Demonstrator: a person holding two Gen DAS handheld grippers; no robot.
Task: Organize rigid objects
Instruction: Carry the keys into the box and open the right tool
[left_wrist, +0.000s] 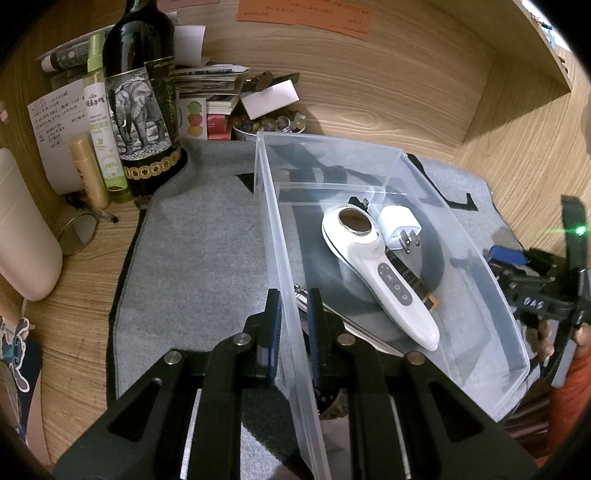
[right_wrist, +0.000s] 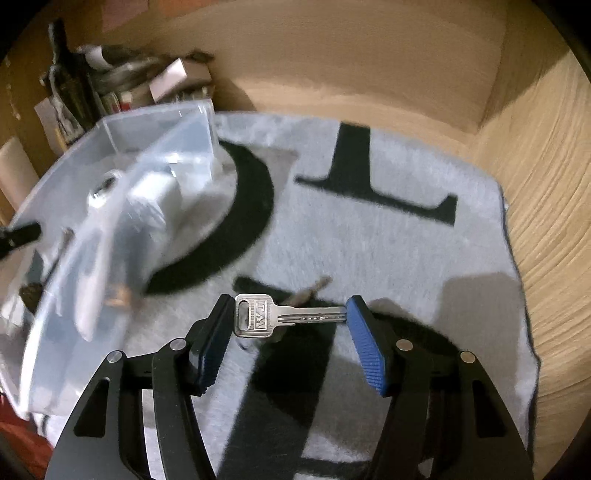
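A clear plastic bin (left_wrist: 424, 166) stands on a grey mat (left_wrist: 192, 258). Inside it lie a white handheld device (left_wrist: 369, 258), a white plug adapter (left_wrist: 400, 225) and a dark strap (left_wrist: 417, 284). My left gripper (left_wrist: 294, 325) is shut on the bin's near left wall, one finger inside and one outside. In the right wrist view my right gripper (right_wrist: 290, 317) is shut on a silver key (right_wrist: 258, 319), held end to end between the pads just above the mat (right_wrist: 369, 240). The bin (right_wrist: 92, 258) appears blurred to its left.
A dark bottle with an elephant label (left_wrist: 140, 103), spray bottles (left_wrist: 101, 122), papers and a bowl of beads (left_wrist: 273, 123) crowd the back left corner. Wooden walls close in behind and on the right. A small blurred object (right_wrist: 314, 290) lies on the mat behind the key.
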